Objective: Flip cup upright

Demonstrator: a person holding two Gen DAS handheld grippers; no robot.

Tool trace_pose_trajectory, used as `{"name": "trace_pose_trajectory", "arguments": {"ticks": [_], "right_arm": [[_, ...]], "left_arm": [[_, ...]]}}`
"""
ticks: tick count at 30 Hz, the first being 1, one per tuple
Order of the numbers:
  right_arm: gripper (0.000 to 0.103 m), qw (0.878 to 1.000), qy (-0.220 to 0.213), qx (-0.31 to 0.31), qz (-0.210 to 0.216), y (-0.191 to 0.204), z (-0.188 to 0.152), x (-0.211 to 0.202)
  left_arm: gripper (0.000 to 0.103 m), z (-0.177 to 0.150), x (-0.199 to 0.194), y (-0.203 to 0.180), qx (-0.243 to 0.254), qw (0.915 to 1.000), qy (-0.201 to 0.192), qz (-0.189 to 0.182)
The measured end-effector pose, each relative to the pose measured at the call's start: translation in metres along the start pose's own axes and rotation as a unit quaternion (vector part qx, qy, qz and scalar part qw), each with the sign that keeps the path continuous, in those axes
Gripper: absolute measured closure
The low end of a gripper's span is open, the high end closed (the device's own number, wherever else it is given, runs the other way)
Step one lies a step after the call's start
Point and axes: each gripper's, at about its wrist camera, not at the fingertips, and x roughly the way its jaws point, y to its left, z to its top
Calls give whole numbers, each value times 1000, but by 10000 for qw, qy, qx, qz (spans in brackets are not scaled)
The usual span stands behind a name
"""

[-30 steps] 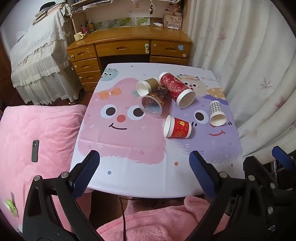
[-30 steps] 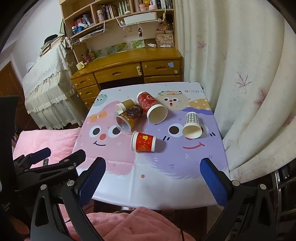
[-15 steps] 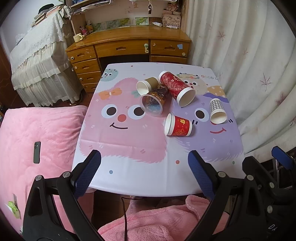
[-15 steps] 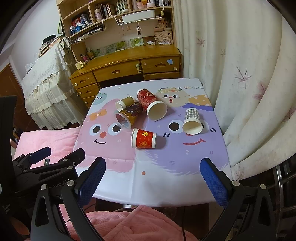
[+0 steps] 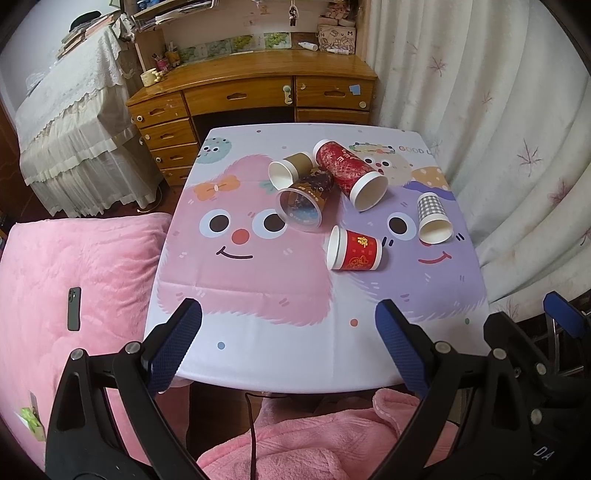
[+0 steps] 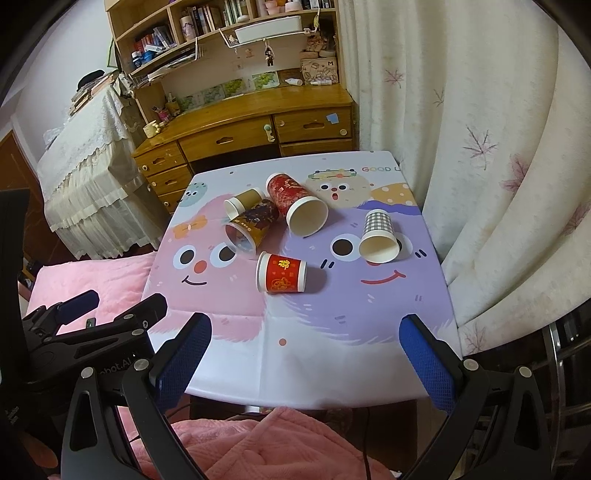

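Left wrist view: left gripper [image 5: 288, 341] wide open, empty, short of the table [image 5: 258, 362], small red cup [image 5: 354, 250] on its side mid-table; right wrist view: right gripper [image 6: 304, 356] equally wide, holding nothing.

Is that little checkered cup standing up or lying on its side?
Lying on its side. The checkered cup rests along its wall on the table, its open, empty mouth facing the camera.

Past my table [image 5: 258, 369] stands a wooden desk [image 5: 255, 92] under bookshelves [image 6: 207, 33]; curtains [image 6: 480, 129] right, pink bedding [image 5: 74, 277] left.
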Motion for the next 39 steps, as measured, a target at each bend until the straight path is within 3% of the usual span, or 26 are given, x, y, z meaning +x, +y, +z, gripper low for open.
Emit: {"name": "trace_pose_trajectory", "arguments": {"ticks": [11, 20, 27, 32, 39], "right_arm": [[0, 9999, 25, 108, 61, 3, 9, 2], [0, 9994, 220, 284, 3, 47, 21, 22], [0, 9983, 61, 374, -447, 81, 1, 34], [0, 9957, 4, 334, -868, 96, -15, 42], [0, 9932, -246, 239, -1109, 91, -15, 52]], "left_arm": [[9, 9, 9, 8, 167, 9998, 62, 109], [9, 18, 22, 46, 288, 9992, 263, 16], [9, 15, 52, 76, 465, 9944, 810, -498], [9, 8, 84, 87, 537, 9856, 1384, -807], [9, 16, 113, 66, 820, 9782, 1649, -962]]}}
